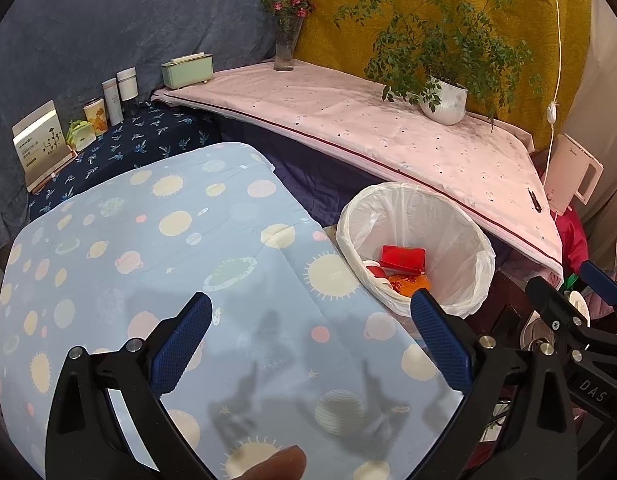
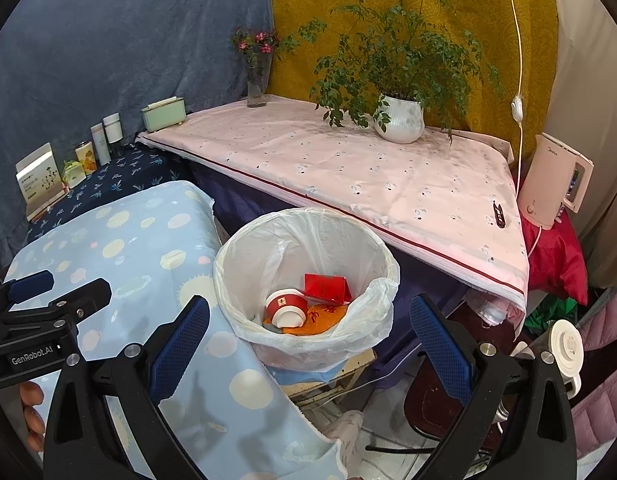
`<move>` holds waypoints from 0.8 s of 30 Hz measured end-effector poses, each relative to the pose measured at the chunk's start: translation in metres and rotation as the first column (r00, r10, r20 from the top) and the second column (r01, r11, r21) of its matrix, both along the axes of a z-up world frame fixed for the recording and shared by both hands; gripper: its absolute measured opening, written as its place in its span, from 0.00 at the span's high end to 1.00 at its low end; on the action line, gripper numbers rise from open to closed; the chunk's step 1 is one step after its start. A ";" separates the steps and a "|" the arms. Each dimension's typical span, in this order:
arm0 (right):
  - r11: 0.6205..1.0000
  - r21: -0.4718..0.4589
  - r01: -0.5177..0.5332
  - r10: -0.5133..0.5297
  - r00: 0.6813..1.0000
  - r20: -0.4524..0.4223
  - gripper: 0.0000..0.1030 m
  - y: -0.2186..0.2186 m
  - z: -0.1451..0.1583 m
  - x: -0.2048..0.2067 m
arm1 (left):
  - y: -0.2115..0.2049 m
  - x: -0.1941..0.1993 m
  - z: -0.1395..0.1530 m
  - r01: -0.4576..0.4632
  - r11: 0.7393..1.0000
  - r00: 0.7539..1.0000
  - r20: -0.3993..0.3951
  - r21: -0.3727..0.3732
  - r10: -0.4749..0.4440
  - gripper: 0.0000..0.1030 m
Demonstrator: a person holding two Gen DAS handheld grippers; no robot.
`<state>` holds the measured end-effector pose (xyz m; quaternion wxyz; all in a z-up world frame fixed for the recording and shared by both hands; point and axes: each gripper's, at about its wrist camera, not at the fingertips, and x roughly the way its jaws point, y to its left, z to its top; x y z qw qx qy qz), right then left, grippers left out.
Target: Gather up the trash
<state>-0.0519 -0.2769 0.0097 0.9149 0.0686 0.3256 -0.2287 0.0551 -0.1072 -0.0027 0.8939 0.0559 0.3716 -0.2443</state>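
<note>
A bin with a white liner (image 1: 444, 232) (image 2: 304, 240) stands on a low stand between the two tables. In it lie a red box (image 1: 402, 258) (image 2: 326, 286), a red and white paper cup (image 2: 286, 306) and an orange wrapper (image 1: 408, 282) (image 2: 322, 318). My left gripper (image 1: 310, 300) is open and empty over the blue planet-print cloth (image 1: 168, 248), left of the bin. My right gripper (image 2: 308, 304) is also open and empty, just in front of the bin, framing its near rim. Each gripper shows at the edge of the other's view, the right gripper (image 1: 576, 288) and the left gripper (image 2: 60, 286).
Behind the bin, a pink-clothed table (image 2: 348, 160) carries a potted plant (image 2: 400, 120), a flower vase (image 2: 256, 80), a green box (image 2: 164, 114) and a small black clip (image 2: 499, 212). Bottles and cartons (image 2: 92, 156) line the far left. A white kettle (image 2: 554, 184) stands at right.
</note>
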 end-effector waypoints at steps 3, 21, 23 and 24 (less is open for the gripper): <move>1.000 0.000 0.000 0.000 1.000 0.000 0.06 0.000 0.000 0.000 | 0.000 -0.001 0.000 0.000 1.000 1.000 0.004 0.002 0.000 0.08; 1.000 0.007 -0.003 0.003 1.000 -0.003 0.06 0.002 -0.006 -0.004 | -0.003 -0.004 -0.001 0.004 1.000 1.000 0.002 0.006 -0.004 0.08; 1.000 0.006 -0.004 0.004 1.000 -0.003 0.06 0.001 -0.006 -0.004 | -0.003 -0.004 -0.001 0.004 1.000 1.000 0.004 0.007 -0.004 0.08; 1.000 0.006 -0.004 0.004 1.000 -0.003 0.06 0.001 -0.006 -0.004 | -0.003 -0.004 -0.001 0.003 1.000 1.000 0.005 0.007 -0.003 0.08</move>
